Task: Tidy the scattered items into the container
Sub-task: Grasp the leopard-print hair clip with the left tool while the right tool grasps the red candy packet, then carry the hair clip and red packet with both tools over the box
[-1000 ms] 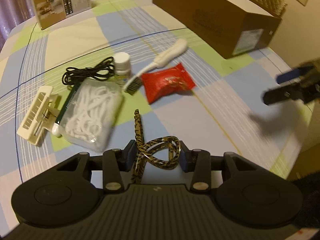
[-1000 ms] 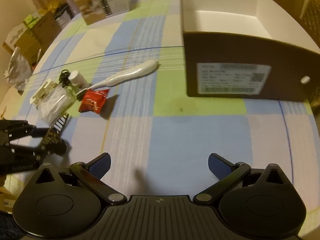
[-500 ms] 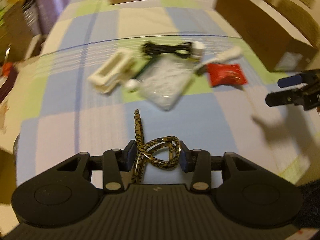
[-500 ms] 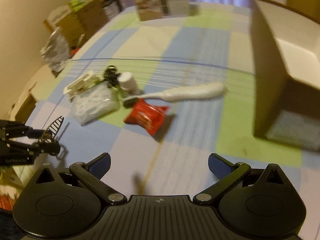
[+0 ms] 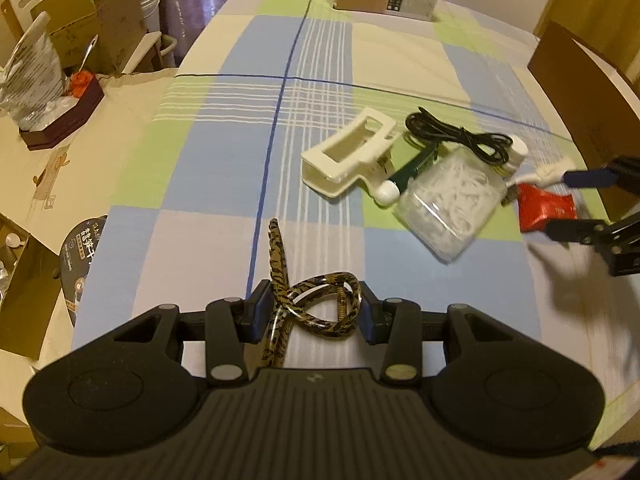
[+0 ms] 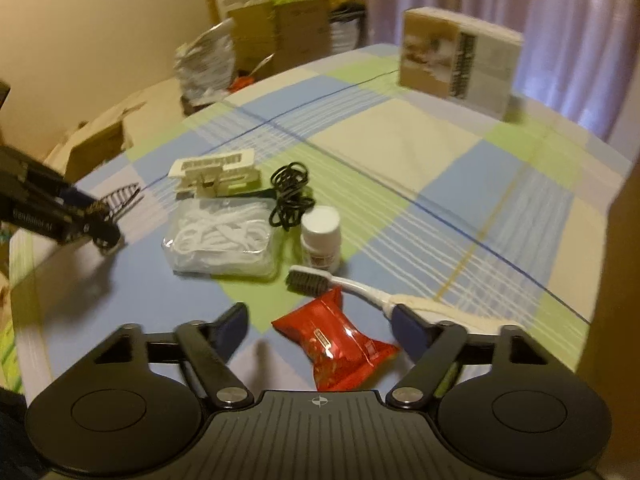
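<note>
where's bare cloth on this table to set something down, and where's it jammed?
Free: the broad stretch between the printed box and the black cable, and the near-left cloth beside the left gripper, which grips a leopard hair clip. Crowded: cream clip, floss bag, white bottle, toothbrush and red packet, which lies between the open right gripper fingers.

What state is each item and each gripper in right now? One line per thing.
left gripper: shut on leopard-print hair clip, lifted.
right gripper: open, around red snack packet.
toothbrush: lying flat.
white bottle: upright, capped.
black cable: coiled.
</note>
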The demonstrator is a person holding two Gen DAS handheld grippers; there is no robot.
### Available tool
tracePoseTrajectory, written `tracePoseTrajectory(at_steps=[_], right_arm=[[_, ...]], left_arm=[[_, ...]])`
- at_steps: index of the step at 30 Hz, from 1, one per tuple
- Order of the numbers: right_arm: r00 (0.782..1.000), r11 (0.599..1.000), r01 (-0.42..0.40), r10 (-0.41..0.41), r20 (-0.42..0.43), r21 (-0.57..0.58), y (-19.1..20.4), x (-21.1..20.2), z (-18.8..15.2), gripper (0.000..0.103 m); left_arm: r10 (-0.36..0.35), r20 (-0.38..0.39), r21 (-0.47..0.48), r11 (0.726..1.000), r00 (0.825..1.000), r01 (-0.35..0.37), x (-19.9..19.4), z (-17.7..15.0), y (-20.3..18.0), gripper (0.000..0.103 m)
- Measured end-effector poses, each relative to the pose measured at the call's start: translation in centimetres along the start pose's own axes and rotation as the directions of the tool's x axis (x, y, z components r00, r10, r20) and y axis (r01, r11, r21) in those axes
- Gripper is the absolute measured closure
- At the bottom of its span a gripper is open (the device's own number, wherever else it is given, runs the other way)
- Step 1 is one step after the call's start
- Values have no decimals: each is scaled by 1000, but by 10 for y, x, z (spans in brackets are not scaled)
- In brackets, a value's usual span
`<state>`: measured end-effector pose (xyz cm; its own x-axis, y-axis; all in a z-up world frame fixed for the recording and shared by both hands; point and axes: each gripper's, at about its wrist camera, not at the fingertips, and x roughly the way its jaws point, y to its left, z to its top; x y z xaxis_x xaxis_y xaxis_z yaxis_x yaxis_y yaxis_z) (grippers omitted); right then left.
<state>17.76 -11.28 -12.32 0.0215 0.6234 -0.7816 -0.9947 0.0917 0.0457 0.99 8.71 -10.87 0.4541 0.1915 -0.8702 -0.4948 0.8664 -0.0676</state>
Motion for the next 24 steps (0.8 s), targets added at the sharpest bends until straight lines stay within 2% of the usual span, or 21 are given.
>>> tracePoseTrajectory(at_steps=[3, 5, 6, 10, 17, 24], right_arm=[[999, 999, -16, 15, -29, -32, 1, 11, 1, 39], [998, 999, -22, 20, -52, -42, 2, 16, 1, 51], [998, 999, -24, 20, -67, -49, 2, 18, 0, 62], [996, 999, -26, 24, -80, -24, 0, 15, -5, 74], [995, 998, -10, 16, -99, 63, -4, -10, -28, 75], [994, 974, 40, -17, -107, 223, -19, -51, -67, 76]], left_arm=[[0, -6, -1, 1000, 1000, 0, 1, -1, -2, 65], [2, -12, 2, 1000, 1000, -2, 2, -2, -3, 65], [3, -16, 3, 1000, 1000, -2, 3, -3, -4, 65], [1, -17, 3, 1000, 1000, -1, 3, -4, -7, 65], [-26, -29, 28, 999, 999, 27, 1, -11, -20, 65], [-99, -66, 117, 987, 993, 106, -7, -25, -53, 65]])
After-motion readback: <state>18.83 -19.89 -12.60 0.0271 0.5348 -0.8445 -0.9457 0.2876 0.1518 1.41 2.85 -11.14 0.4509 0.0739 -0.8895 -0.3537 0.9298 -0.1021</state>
